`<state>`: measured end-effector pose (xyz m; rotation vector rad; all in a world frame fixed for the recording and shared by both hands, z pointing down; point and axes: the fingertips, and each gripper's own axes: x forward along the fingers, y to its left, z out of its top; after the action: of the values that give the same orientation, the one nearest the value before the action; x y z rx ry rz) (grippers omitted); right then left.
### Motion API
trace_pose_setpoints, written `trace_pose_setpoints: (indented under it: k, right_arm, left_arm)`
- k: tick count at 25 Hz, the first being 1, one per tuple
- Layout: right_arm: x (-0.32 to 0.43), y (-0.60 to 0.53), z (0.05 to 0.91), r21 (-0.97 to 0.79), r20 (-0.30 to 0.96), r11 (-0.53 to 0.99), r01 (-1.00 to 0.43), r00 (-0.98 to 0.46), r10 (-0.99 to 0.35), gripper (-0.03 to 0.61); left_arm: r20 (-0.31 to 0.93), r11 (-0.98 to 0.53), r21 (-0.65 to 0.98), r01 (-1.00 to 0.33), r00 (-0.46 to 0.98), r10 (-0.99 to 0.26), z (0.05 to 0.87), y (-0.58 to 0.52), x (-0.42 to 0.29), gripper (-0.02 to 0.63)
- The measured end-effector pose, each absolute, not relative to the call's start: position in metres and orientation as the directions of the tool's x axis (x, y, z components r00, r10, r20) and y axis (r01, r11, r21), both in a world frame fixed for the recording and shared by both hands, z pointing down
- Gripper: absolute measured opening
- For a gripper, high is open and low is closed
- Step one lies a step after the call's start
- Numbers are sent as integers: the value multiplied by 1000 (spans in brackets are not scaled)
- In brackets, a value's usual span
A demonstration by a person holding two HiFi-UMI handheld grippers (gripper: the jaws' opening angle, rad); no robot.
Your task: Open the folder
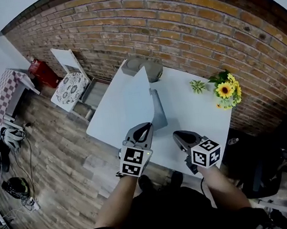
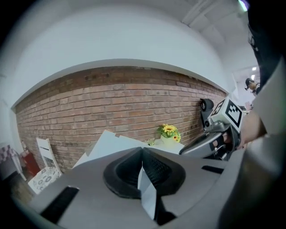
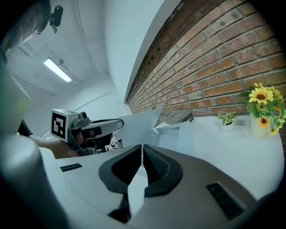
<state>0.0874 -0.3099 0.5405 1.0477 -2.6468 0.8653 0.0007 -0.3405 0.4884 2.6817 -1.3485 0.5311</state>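
Observation:
The folder lies on the white table (image 1: 200, 114) with its pale cover (image 1: 133, 94) raised on edge and its grey spine (image 1: 158, 109) beside it. My left gripper (image 1: 146, 131) is shut on the cover's near edge. In the left gripper view a thin pale sheet (image 2: 147, 192) sits pinched between the closed pads of that gripper (image 2: 143, 154). My right gripper (image 1: 177, 135) hovers at the table's near edge, right of the spine. Its jaws (image 3: 142, 150) are shut, and I see nothing gripped. From there the lifted cover (image 3: 138, 123) and the left gripper (image 3: 89, 129) show ahead.
A vase of sunflowers (image 1: 227, 89) and a small potted plant (image 1: 198, 85) stand at the table's right back. A grey tray (image 1: 142, 65) sits at the far edge against the brick wall. A patterned chair (image 1: 70, 86) is on the floor to the left, a black office chair (image 1: 253, 160) to the right.

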Motion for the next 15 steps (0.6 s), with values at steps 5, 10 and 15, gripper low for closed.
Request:
trace_pose_setpoints:
  k: [5,10,15]
  right_arm:
    - [89,-325,532,-447,336,595,-668,-742,-581,29]
    - [78,-338,522,-433,322,614,-660,-749,-579,28]
    - [58,-343,514,-421,317,640,-642,-766,-560,26]
  left_arm:
    - [282,-479,5,-878,461,-842,477,-334,-47,20]
    - [251,-368,50,-928,369,-895,474,-326,-93,19]
    - [254,-285,41,-958,286,-924,476,-317,-134,19]
